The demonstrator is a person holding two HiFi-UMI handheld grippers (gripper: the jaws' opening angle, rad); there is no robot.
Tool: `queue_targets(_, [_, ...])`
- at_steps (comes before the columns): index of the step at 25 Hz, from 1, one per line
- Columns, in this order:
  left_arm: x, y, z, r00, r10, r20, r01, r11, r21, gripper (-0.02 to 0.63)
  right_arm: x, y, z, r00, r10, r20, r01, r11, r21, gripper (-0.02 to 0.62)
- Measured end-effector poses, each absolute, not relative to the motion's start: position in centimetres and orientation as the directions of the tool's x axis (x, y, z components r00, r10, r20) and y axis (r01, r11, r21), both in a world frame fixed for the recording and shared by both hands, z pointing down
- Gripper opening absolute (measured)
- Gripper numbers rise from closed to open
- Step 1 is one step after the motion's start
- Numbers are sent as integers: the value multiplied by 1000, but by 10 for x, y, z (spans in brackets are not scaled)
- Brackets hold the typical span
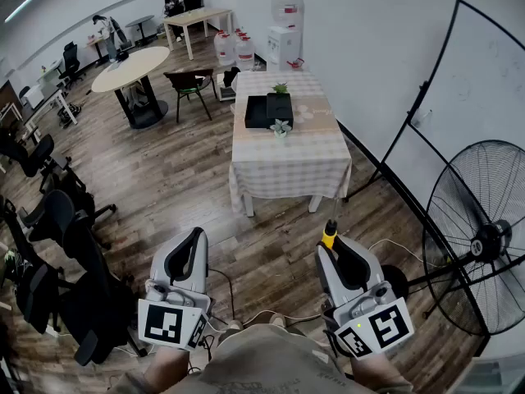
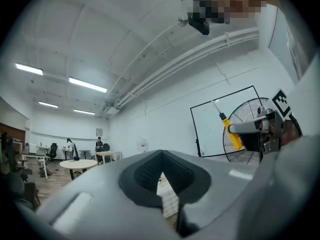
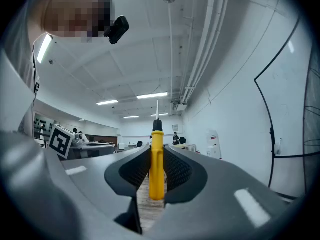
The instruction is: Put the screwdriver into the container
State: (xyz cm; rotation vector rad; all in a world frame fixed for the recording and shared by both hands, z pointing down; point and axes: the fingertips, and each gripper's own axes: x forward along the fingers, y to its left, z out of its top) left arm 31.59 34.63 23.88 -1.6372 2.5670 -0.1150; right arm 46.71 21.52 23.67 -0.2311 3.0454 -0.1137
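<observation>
1. In the head view, the right claw point(image 1: 332, 251) was clenched on the yellow-handled screwdriver point(image 1: 329, 235). The tool's tip pointed toward the far side of the room. The left claw point(image 1: 187, 259) hung level with it on the left and carried nothing. Both were near the person, well apart from the cloth-covered surface point(image 1: 287, 162) at the far side, where the black container point(image 1: 261, 113) sat.
2. In the left gripper view, the left claw's jaws were pressed together with nothing between them. The screwdriver point(image 2: 231, 130) showed at the right, tilted, in the other claw.
3. In the right gripper view, the yellow handle point(image 3: 157, 164) stood gripped between the right claw's two pads, its metal shaft reaching out beyond them.
4. The pick-up looked done. Judging by the gap, the carry across to the surface and the drop into the container were both left to do.
</observation>
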Motion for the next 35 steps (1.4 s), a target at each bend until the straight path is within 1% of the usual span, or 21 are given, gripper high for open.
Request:
queue_targets(12, [337, 308, 247, -409, -912, -28, -905, 410, -111, 0, 476, 188, 249, -995, -83, -61, -77, 993, -93, 106])
queue_targets(21, [339, 297, 255, -422, -907, 14, -902, 418, -112, 0, 476, 180, 260, -998, -35, -43, -29, 992, -119, 106])
queue_targets(29, [319, 280, 260, -421, -907, 9, -902, 417, -114, 0, 452, 159, 268, -998, -55, -26, -51, 992, -116, 106])
queue_targets(35, [286, 267, 264, -412, -911, 9, -906, 409, -112, 0, 413, 146, 271, -998, -54, -17, -52, 992, -115, 106])
